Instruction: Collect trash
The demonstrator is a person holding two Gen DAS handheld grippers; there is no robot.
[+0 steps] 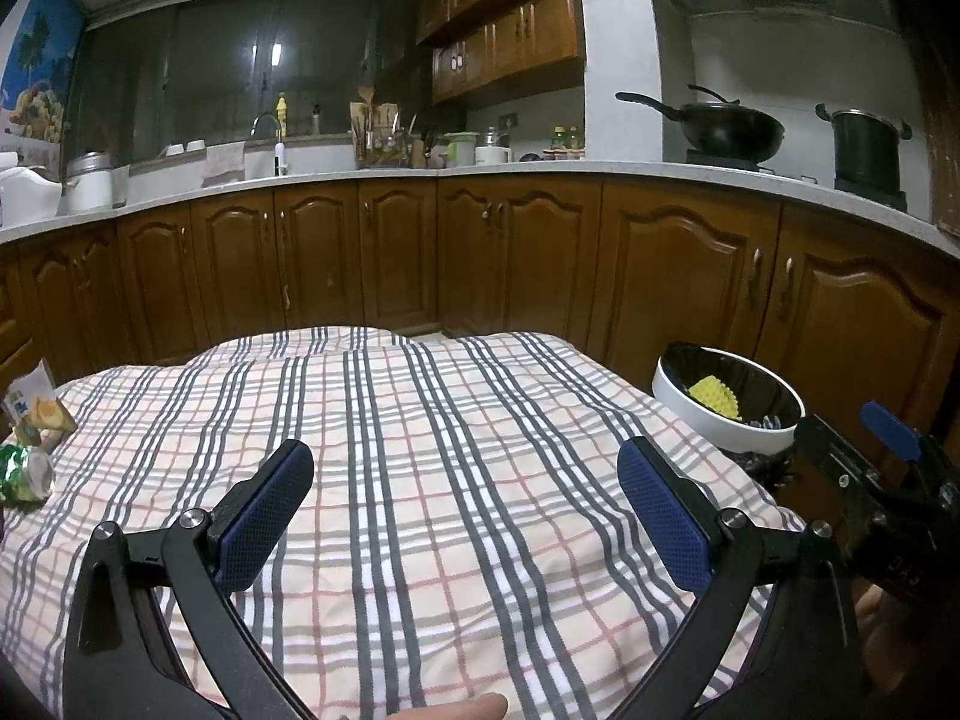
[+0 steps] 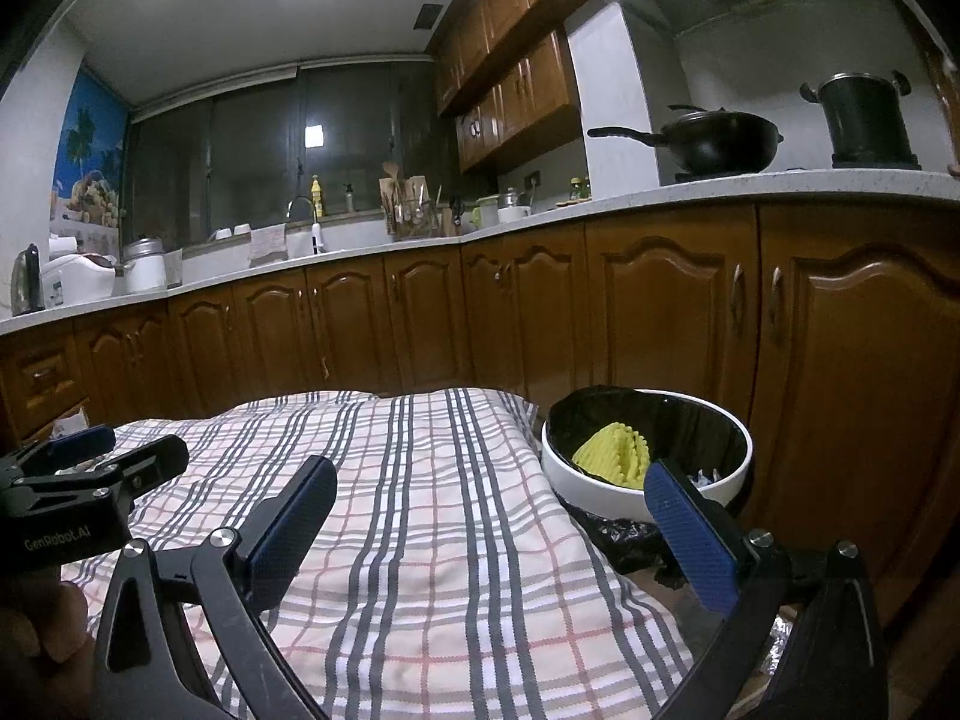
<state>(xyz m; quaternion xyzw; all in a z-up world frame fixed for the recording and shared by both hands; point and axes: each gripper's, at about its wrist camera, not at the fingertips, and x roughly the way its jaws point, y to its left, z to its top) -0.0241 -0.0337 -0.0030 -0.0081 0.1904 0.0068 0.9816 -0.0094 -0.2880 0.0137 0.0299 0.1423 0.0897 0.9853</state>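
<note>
Closest in, both grippers hang over the checked cloth (image 1: pixel 456 480) with nothing in them. The left gripper (image 1: pixel 465 504) has its jaws spread wide, and the right gripper (image 2: pixel 492 531) is the same, wide open and empty.

Out at the left edge of the cloth, in the left wrist view, sits what's left to pick up: a crushed green can (image 1: pixel 27 474) lying on its side, and just behind it a torn snack packet (image 1: pixel 39 411) standing up a bit. Both look really light. The can is thin metal, already squashed, so it should be stiff enough to pinch across the flattened middle, though it's probably a bit slick. The packet is floppy, so I'd grab a folded edge.

Off the right side of the cloth is the white bin (image 2: pixel 600 489) with a black liner, and there's already a yellow ridged thing (image 2: pixel 612 453) inside.

Beyond that, just kitchen cabinets (image 1: pixel 516 258).
</note>
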